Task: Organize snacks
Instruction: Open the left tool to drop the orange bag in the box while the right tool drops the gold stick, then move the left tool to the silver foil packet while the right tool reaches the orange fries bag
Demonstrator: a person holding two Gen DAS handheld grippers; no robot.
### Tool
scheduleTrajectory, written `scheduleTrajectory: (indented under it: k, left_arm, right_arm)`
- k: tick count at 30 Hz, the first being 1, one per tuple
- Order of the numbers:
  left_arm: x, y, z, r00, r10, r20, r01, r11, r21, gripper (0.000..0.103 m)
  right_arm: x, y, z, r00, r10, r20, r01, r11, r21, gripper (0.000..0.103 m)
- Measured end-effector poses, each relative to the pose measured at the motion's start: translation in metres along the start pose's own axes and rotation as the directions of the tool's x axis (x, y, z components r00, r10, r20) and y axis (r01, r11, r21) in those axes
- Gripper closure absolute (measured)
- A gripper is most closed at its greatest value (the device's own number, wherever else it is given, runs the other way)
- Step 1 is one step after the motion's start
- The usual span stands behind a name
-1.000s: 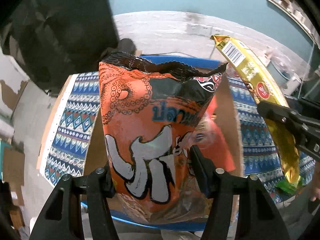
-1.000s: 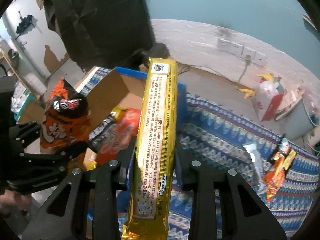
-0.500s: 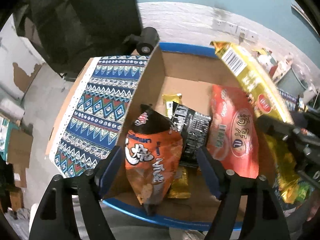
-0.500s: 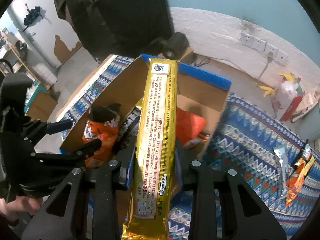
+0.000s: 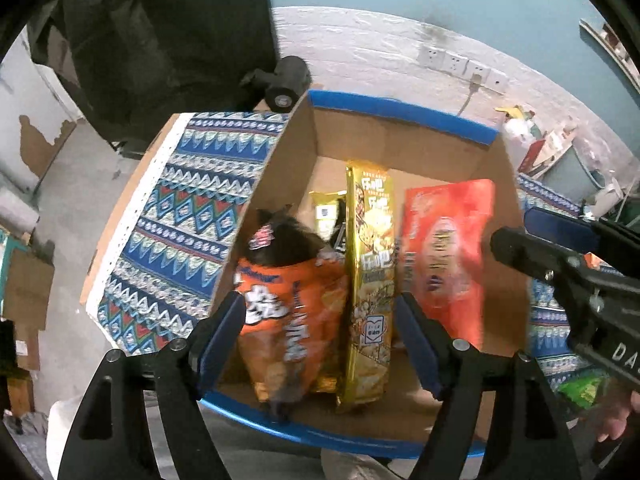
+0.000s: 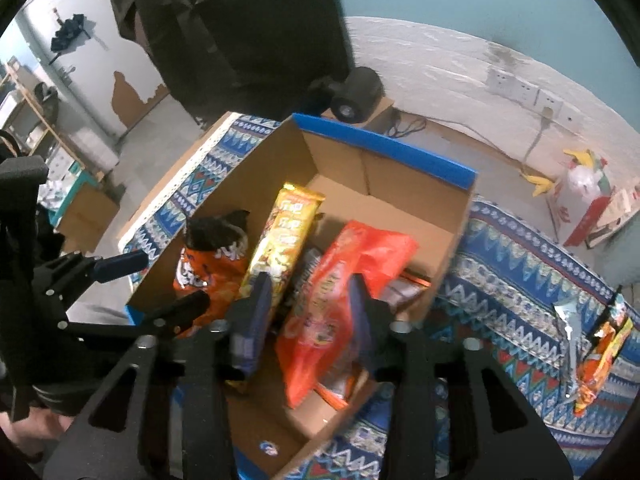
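Snacks — most now sit inside the cardboard box (image 5: pixel 400 148) with the blue rim, which rests on the patterned cloth (image 5: pixel 192 216).

Left wrist view: the orange chip bag (image 5: pixel 288 312) stands upright in the near left corner of the box, where a second ago it was clamped between the pads. The left gripper (image 5: pixel 320 344) hangs over it, jaws wide apart and gripping nothing; they opened within the last second and have since held steady. Just right of the orange bag stands the long gold packet (image 5: pixel 370 280), and beyond it the red bag (image 5: pixel 448 252) leans toward the right wall. The right gripper (image 5: pixel 560 256) shows at the frame's right edge, over the box rim.

Right wrist view: the gold packet (image 6: pixel 280 244) that filled this view half a second ago now lies in the box between the orange chip bag (image 6: pixel 208 272) and the red bag (image 6: pixel 340 292). The right gripper (image 6: pixel 308 308) has just been opening — pads partly apart, nothing between them.

Both drops look done. Loose packets (image 6: pixel 596 352) remain on the cloth well to the right of the box, so those are probably next.
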State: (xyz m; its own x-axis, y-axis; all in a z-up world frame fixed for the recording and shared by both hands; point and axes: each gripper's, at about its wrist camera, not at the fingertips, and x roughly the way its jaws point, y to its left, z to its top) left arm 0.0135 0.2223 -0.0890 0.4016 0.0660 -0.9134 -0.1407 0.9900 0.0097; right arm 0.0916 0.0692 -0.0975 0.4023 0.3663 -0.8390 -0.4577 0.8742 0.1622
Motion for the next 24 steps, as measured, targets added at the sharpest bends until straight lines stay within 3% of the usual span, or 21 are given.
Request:
scheduleTrajectory:
  k: [4, 8, 24]
  left_arm:
    - [-0.006, -0.019, 0.003, 0.999, -0.042, 0.009, 0.041, 0.999, 0.023, 0.025]
    - [-0.011, -0.041, 0.005, 0.997, -0.082, 0.010, 0.082, 0.995, 0.049, 0.025]
    - [-0.015, -0.125, 0.003, 0.985, -0.166, -0.039, 0.170, 0.973, 0.155, 0.025]
  right_arm:
    - [-0.016, -0.011, -0.005, 0.998, -0.052, 0.018, 0.052, 0.999, -0.012, 0.040]
    - [-0.032, -0.025, -0.009, 0.994, -0.098, 0.039, 0.099, 0.995, -0.022, 0.034]
    - [-0.091, -0.110, -0.057, 0.967, -0.250, 0.037, 0.251, 0.968, -0.015, 0.031]
